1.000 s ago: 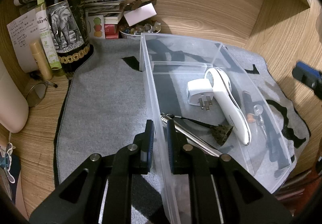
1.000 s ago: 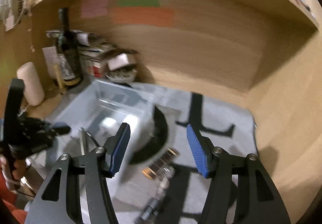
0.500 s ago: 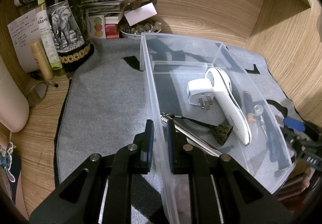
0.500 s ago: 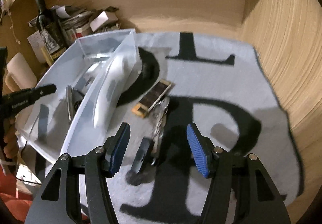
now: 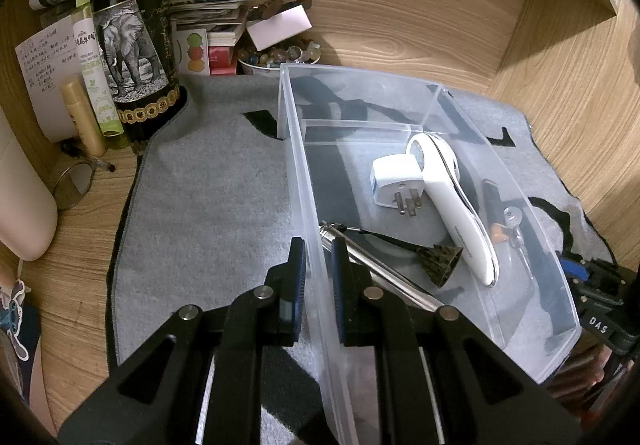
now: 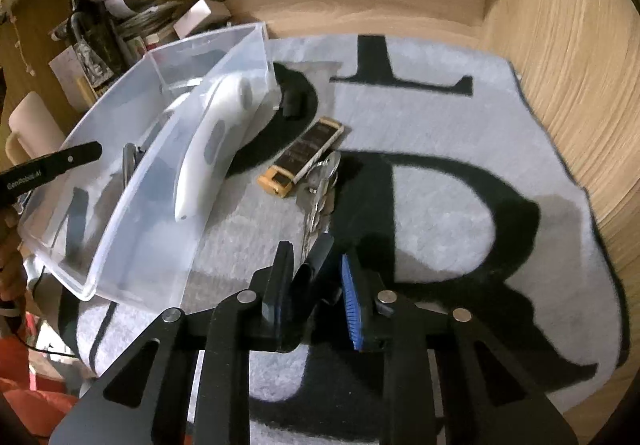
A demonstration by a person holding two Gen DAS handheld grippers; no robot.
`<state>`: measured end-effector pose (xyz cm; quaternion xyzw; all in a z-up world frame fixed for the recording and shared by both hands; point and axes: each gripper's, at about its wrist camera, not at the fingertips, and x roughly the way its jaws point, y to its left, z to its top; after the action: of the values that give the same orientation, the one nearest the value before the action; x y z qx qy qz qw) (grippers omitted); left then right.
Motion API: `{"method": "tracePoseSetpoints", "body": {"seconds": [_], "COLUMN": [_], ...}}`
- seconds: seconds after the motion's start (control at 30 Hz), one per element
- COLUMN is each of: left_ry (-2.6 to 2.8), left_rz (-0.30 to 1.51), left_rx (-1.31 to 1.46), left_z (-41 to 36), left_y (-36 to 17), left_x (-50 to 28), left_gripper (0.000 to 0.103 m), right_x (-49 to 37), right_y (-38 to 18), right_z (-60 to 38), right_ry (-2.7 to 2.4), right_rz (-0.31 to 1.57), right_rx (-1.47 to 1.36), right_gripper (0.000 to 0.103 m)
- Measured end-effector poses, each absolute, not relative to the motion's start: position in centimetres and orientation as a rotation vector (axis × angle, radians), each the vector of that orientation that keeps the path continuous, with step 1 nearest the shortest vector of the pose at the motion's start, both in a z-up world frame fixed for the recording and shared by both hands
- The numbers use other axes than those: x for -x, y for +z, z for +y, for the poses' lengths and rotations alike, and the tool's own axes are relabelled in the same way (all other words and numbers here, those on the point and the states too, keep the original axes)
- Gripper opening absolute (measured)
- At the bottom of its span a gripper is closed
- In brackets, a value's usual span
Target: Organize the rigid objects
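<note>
The left gripper (image 5: 318,265) is pinched tight on the near side wall of the clear box (image 5: 298,165), with one finger outside the wall and one finger inside. The box sits on a gray mat (image 5: 208,197) with big black letters.

Inside the box, just past the left gripper's inner finger, lies a shiny metal stick (image 5: 376,265) with a black cord. A small dark cone (image 5: 440,261) rests a bit farther on. Beyond that lie a long white gadget (image 5: 452,201) and a white plug (image 5: 394,181) with metal prongs, touching each other. Far off to the left of this gripper stands a dark bottle (image 5: 132,33) with an elephant on it.

The right gripper (image 6: 316,277) is closing. A black key fob (image 6: 316,265) is between its fingers, and the left finger touches it. It is hard to tell if the blue pad (image 6: 352,305) on the right finger is pressing on it yet. A bunch of silver keys (image 6: 322,189) stretches away from the fob, straight ahead of the gripper. Just past the keys lies a flat brown and yellow lighter (image 6: 304,157). A small black lump (image 6: 292,103) sits farther back, near the box corner. The box is ahead and to the left of the right gripper.
</note>
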<state>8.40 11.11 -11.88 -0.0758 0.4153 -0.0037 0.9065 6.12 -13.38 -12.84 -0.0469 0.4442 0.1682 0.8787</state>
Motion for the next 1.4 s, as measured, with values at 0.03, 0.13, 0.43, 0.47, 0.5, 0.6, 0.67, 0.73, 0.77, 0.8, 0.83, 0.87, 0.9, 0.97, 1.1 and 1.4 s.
{"method": "tracePoseSetpoints", "body": {"seconds": [0.03,0.13,0.43,0.47,0.5,0.6,0.67,0.73,0.77,0.8,0.83,0.87,0.9,0.97,1.1,1.4], "left_ry": [-0.008,-0.007,-0.007,-0.006,-0.007,-0.007,-0.007,-0.007,-0.007,-0.007,-0.007,-0.008,-0.007,-0.007,-0.007,-0.007], "left_rz": [0.857,0.858,0.858,0.858,0.858,0.859,0.858,0.858,0.858,0.858,0.858,0.859,0.858,0.858,0.858,0.858], "left_rx": [0.157,0.157,0.157,0.157,0.157,0.158,0.157,0.157,0.157,0.157,0.157,0.157,0.157,0.157,0.157,0.156], "left_z": [11.2,11.1,11.1,11.1,11.1,11.1,11.1,11.1,11.1,11.1,11.1,11.1,11.1,11.1,11.1,11.0], "left_y": [-11.9,-11.9,-11.9,-11.9,-11.9,-11.9,-11.9,-11.9,-11.9,-11.9,-11.9,-11.9,-11.9,-11.9,-11.8,-11.8], "left_x": [-8.3,-8.4,-8.4,-8.4,-8.4,-8.3,-8.4,-8.4,-8.4,-8.4,-8.4,-8.4,-8.4,-8.4,-8.4,-8.4], "left_gripper": [0.012,0.012,0.012,0.012,0.012,0.012,0.012,0.012,0.012,0.012,0.012,0.012,0.012,0.012,0.012,0.012], "right_x": [-6.1,-6.1,-7.0,-7.1,-7.2,-7.3,-7.5,-7.6,-7.6,-7.7,-7.7,-7.8,-7.8,-7.9,-8.4,-9.5], "right_y": [-12.6,-11.8,-8.2,-7.7,-7.4,-6.2,-5.5,-4.9,-4.7,-4.5,-4.5,-4.4,-4.4,-4.5,-5.5,-8.0], "right_z": [-13.4,-13.2,-11.4,-11.0,-10.7,-9.6,-8.9,-8.0,-7.6,-7.0,-6.6,-6.1,-5.6,-4.6,-2.8,0.3], "right_ry": [0.35,0.351,0.39,0.4,0.406,0.432,0.452,0.474,0.485,0.5,0.51,0.522,0.534,0.557,0.609,0.671], "right_rz": [0.919,0.895,0.779,0.762,0.751,0.714,0.689,0.667,0.66,0.652,0.648,0.645,0.643,0.645,0.675,0.768], "right_rx": [0.1,0.099,0.126,0.131,0.134,0.147,0.156,0.167,0.173,0.182,0.189,0.198,0.209,0.229,0.258,0.318], "right_gripper": [0.021,0.021,0.021,0.021,0.021,0.021,0.021,0.021,0.021,0.021,0.021,0.021,0.021,0.021,0.021,0.022]}}
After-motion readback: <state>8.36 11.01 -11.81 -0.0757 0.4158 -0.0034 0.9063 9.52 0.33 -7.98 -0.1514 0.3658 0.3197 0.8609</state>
